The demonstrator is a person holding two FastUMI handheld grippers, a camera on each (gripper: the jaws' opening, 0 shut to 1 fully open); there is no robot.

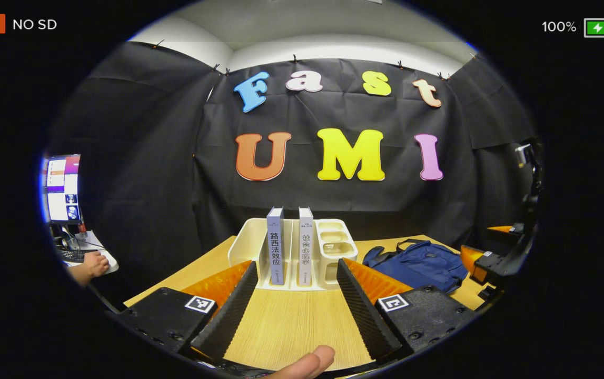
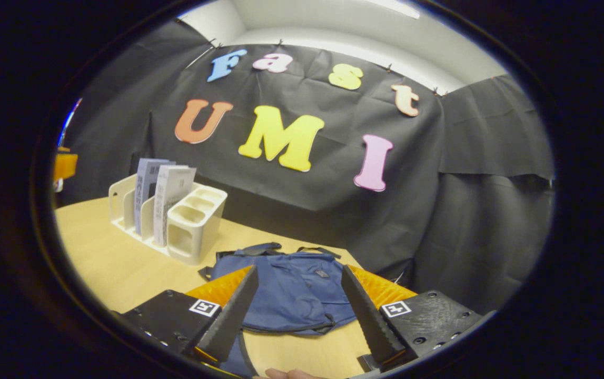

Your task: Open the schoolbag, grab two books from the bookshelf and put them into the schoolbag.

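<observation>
In the left gripper view, the left tongs (image 1: 295, 300) stand spread wide with nothing between them, hovering over the bare wooden counter (image 1: 291, 326) and aimed at the white desktop bookshelf (image 1: 302, 252). Two grey books stand upright in its slots, the left book (image 1: 275, 247) and the right book (image 1: 306, 247), spines facing the tongs, with a pen-holder section (image 1: 336, 245) at the shelf's right end. The blue schoolbag (image 1: 420, 263) lies flat on the counter just to the right of the shelf, and beyond it the other gripper (image 1: 496, 263) hangs near the counter's edge. At far left, a hand (image 1: 93, 266) rests by a keyboard under a monitor (image 1: 62, 187).

In the right gripper view, the right tongs (image 2: 299, 305) are likewise parted and empty, poised directly over the schoolbag (image 2: 294, 295), which looks zipped shut, straps trailing toward the wall. The bookshelf (image 2: 175, 221) sits to the left, well apart from these tongs.

Opening the bag looks like the step in hand. I would steady the fabric with one pair of tongs and pinch the zipper pull with the other; the pull is too small to pick out here, so come in slowly. The soft cloth will probably bunch unless it is held taut.
</observation>
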